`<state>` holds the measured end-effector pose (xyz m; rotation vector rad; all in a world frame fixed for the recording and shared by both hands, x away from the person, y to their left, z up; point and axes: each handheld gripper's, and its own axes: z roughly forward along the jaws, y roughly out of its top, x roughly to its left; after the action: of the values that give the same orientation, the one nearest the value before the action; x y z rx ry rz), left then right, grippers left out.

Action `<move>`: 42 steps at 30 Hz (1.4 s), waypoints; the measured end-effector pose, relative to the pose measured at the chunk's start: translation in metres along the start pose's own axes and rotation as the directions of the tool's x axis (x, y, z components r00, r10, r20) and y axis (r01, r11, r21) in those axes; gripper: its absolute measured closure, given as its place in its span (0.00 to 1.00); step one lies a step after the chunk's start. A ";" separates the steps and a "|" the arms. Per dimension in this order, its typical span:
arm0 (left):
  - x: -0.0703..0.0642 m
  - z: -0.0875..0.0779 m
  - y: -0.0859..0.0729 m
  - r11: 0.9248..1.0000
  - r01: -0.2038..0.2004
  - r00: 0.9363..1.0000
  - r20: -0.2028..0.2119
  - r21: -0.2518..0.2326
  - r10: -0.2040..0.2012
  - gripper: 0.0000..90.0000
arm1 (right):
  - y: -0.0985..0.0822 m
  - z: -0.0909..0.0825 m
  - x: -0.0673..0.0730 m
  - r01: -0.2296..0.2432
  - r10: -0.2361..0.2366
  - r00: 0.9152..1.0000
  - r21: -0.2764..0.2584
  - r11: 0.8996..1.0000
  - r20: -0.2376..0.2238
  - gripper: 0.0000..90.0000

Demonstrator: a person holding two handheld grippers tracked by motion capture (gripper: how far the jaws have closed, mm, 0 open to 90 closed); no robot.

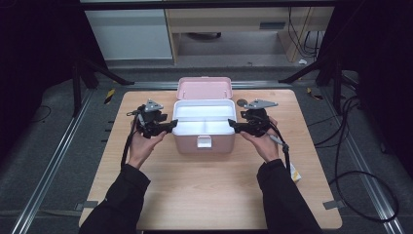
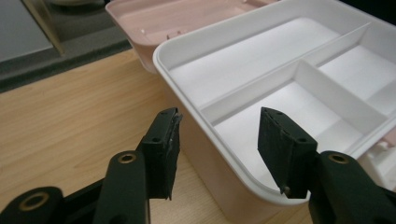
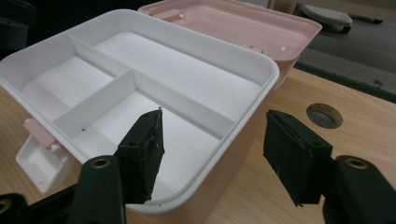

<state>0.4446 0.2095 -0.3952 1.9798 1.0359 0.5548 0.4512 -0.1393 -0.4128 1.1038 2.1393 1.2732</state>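
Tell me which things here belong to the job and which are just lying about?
In the job:
- pink box with its lid open
- white tray inside it, rim between the jaws of both claws
- left claw, open
- right claw, open

Lying about:
- small carton at the table's right edge
- round hole in the tabletop

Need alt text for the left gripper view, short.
The left gripper has its two black jaws apart, straddling the rim of a white tray that sits in an open pink box, one jaw outside the wall and one over the tray. The tray is split by dividers into compartments that look empty. The pink lid lies open behind, on a wooden table.
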 end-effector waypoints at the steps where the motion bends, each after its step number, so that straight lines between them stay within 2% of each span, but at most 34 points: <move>1: 0.001 -0.002 0.000 1.000 0.002 1.000 0.017 -0.009 -0.001 0.53 | 0.001 -0.003 -0.002 0.005 -0.005 1.000 -0.002 1.000 -0.008 0.40; 2: 0.003 -0.003 0.001 1.000 0.001 0.999 0.033 -0.003 -0.001 0.52 | 0.001 -0.005 -0.004 0.012 -0.012 1.000 -0.002 1.000 -0.013 0.39; 5: 0.004 -0.006 0.004 0.999 -0.045 0.998 0.048 0.004 0.044 0.52 | 0.005 -0.013 -0.010 0.058 -0.057 0.998 0.013 0.998 -0.008 0.37; 9: 0.008 -0.008 0.008 0.997 -0.076 0.992 0.101 0.002 0.076 0.51 | 0.014 -0.022 -0.018 0.085 -0.085 0.996 0.007 0.996 -0.033 0.36; 10: 0.010 -0.008 0.009 0.996 -0.085 0.989 0.119 0.009 0.083 0.51 | 0.015 -0.023 -0.019 0.093 -0.093 0.995 0.008 0.996 -0.035 0.36; 11: 0.011 -0.008 0.010 0.995 -0.097 0.988 0.124 0.014 0.094 0.51 | 0.019 -0.025 -0.020 0.118 -0.117 0.993 0.010 0.993 -0.034 0.35; 15: 0.017 -0.009 0.019 0.988 -0.147 0.979 0.148 0.045 0.139 0.51 | 0.032 -0.031 -0.021 0.164 -0.164 0.985 0.003 0.986 -0.045 0.33; 18: 0.021 -0.009 0.030 0.980 -0.189 0.968 0.177 0.062 0.176 0.50 | 0.042 -0.033 -0.024 0.192 -0.192 0.979 -0.003 0.981 -0.066 0.33; 21: 0.024 -0.007 0.039 0.971 -0.224 0.958 0.203 0.077 0.205 0.50 | 0.052 -0.031 -0.026 0.231 -0.230 0.969 0.002 0.973 -0.086 0.33; 25: 0.028 0.001 0.048 0.955 -0.277 0.938 0.246 0.108 0.244 0.50 | 0.059 -0.026 -0.031 0.256 -0.254 0.959 0.001 0.967 -0.124 0.35; 26: 0.029 0.005 0.052 0.946 -0.303 0.928 0.263 0.115 0.265 0.50 | 0.061 -0.022 -0.033 0.277 -0.272 0.951 0.014 0.961 -0.145 0.36; 27: 0.029 0.005 0.052 0.946 -0.303 0.928 0.263 0.115 0.265 0.51 | 0.061 -0.022 -0.033 0.277 -0.272 0.951 0.014 0.961 -0.145 0.36; 28: 0.029 0.007 0.054 0.944 -0.310 0.923 0.274 0.113 0.271 0.51 | 0.063 -0.019 -0.035 0.301 -0.292 0.943 0.033 0.953 -0.157 0.37; 29: 0.030 0.008 0.056 0.940 -0.321 0.916 0.290 0.114 0.277 0.51 | 0.063 -0.019 -0.035 0.301 -0.292 0.943 0.033 0.953 -0.157 0.37; 30: 0.031 0.011 0.060 0.931 -0.345 0.905 0.307 0.121 0.295 0.53 | 0.065 -0.015 -0.037 0.315 -0.302 0.937 0.047 0.948 -0.175 0.38; 31: 0.031 0.011 0.060 0.931 -0.345 0.905 0.307 0.121 0.295 0.55 | 0.065 -0.015 -0.037 0.315 -0.302 0.937 0.047 0.948 -0.175 0.38; 32: 0.031 0.013 0.062 0.923 -0.362 0.896 0.325 0.133 0.304 0.55 | 0.065 -0.012 -0.038 0.325 -0.311 0.932 0.048 0.944 -0.186 0.39; 33: 0.031 0.014 0.063 0.915 -0.377 0.889 0.333 0.142 0.314 0.56 | 0.066 -0.010 -0.039 0.338 -0.321 0.926 0.056 0.939 -0.199 0.40; 34: 0.031 0.016 0.065 0.900 -0.405 0.878 0.343 0.160 0.334 0.56 | 0.066 -0.008 -0.039 0.349 -0.331 0.921 0.061 0.935 -0.207 0.40; 35: 0.031 0.018 0.066 0.892 -0.420 0.870 0.351 0.167 0.345 0.57 | 0.066 -0.006 -0.040 0.363 -0.340 0.915 0.071 0.929 -0.218 0.41; 37: 0.030 0.022 0.069 0.873 -0.448 0.858 0.369 0.194 0.358 0.58 | 0.065 -0.002 -0.043 0.374 -0.344 0.905 0.080 0.924 -0.248 0.44; 38: 0.029 0.027 0.071 0.855 -0.472 0.846 0.383 0.214 0.370 0.59 | 0.064 0.002 -0.045 0.399 -0.363 0.893 0.094 0.912 -0.266 0.46; 39: 0.029 0.027 0.071 0.855 -0.472 0.846 0.383 0.214 0.370 0.60 | 0.064 0.002 -0.045 0.399 -0.363 0.893 0.094 0.912 -0.266 0.46; 40: 0.027 0.031 0.072 0.838 -0.492 0.837 0.392 0.235 0.382 0.60 | 0.063 0.004 -0.045 0.407 -0.368 0.888 0.100 0.908 -0.278 0.47; 41: 0.026 0.034 0.072 0.828 -0.502 0.833 0.398 0.249 0.385 0.61 | 0.062 0.006 -0.045 0.421 -0.376 0.879 0.107 0.901 -0.294 0.48; 42: 0.025 0.036 0.073 0.815 -0.517 0.826 0.400 0.261 0.397 0.62 | 0.062 0.008 -0.045 0.430 -0.381 0.875 0.118 0.895 -0.299 0.49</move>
<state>0.5172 0.1894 -0.3556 2.5750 0.4533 0.2737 0.5098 -0.1539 -0.3651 0.5080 2.5582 1.0904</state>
